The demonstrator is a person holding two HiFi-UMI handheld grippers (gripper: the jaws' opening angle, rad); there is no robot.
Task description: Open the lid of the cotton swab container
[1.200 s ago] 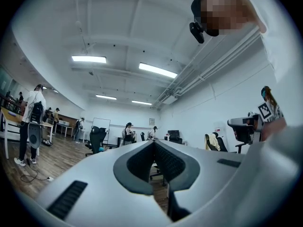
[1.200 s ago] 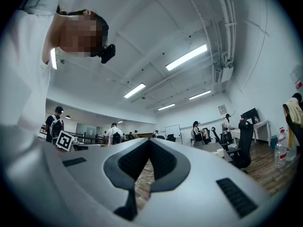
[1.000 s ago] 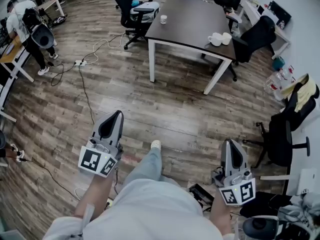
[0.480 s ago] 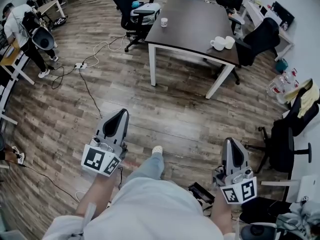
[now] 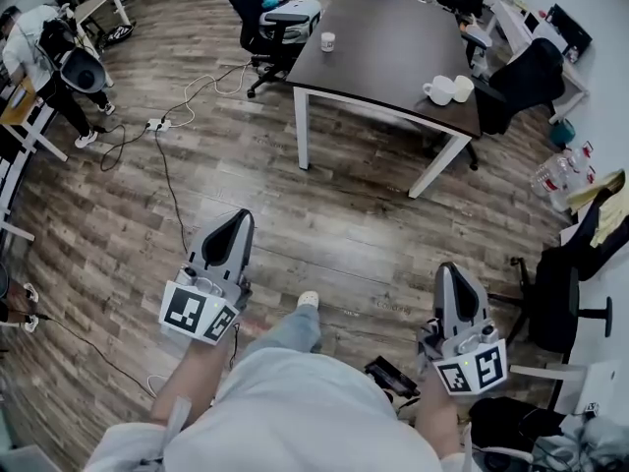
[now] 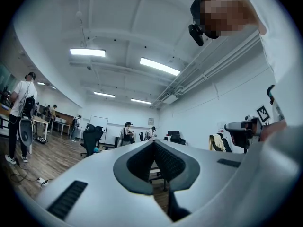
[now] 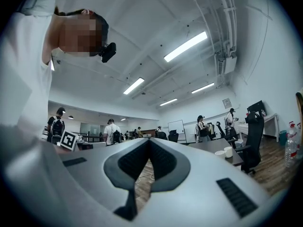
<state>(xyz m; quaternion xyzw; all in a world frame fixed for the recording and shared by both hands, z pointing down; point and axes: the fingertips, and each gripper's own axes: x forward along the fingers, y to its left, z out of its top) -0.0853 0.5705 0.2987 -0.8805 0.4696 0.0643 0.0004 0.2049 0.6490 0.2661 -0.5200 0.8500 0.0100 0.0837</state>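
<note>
While they hang over the wooden floor [image 5: 324, 214], the left gripper [image 5: 235, 224] and right gripper [image 5: 451, 273] have jaws pressed together, empty.

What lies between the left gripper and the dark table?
In the head view, only bare wood floor separates the left gripper from the dark table.

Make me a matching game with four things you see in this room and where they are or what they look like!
1. left gripper
2. two white mugs
3. power strip
4. table

A. lying on the wood floor
B. dark top, white legs
C. standing near the table's right edge
D. shut, holding nothing

Pairs: 1-D, 2-C, 3-A, 4-B
</note>
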